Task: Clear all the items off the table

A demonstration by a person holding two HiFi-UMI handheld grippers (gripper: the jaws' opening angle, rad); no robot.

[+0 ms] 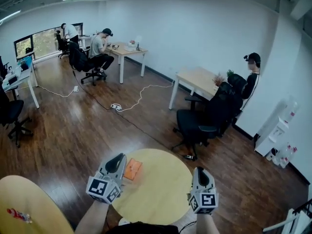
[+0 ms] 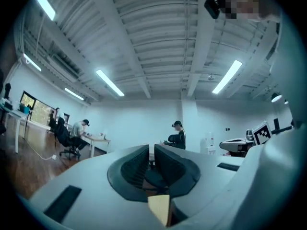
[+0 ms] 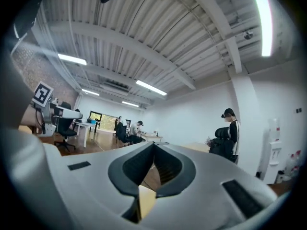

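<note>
Head view: a round tabletop (image 1: 156, 194) sat at 6 o'clock, its near rim cut off by the person's dark clothing. On it, toward 10 o'clock, lay a flat orange item (image 1: 132, 169), too small for its kind to be told. Its left edge was just beside the left tongs (image 1: 116, 161); whether they touched could not be judged. The right tongs (image 1: 200, 171) hung at the tabletop's 3 o'clock rim. A second tabletop (image 1: 34, 204) at 8 o'clock was cut off by the frame and bore a small red thing (image 1: 18, 214) too blurred to name.

Left gripper view: the left tongs (image 2: 151, 151) stood closed to a thin slit, gripping nothing and aimed across the room.

Right gripper view: the right tongs (image 3: 154, 146) were pressed together, empty.
</note>
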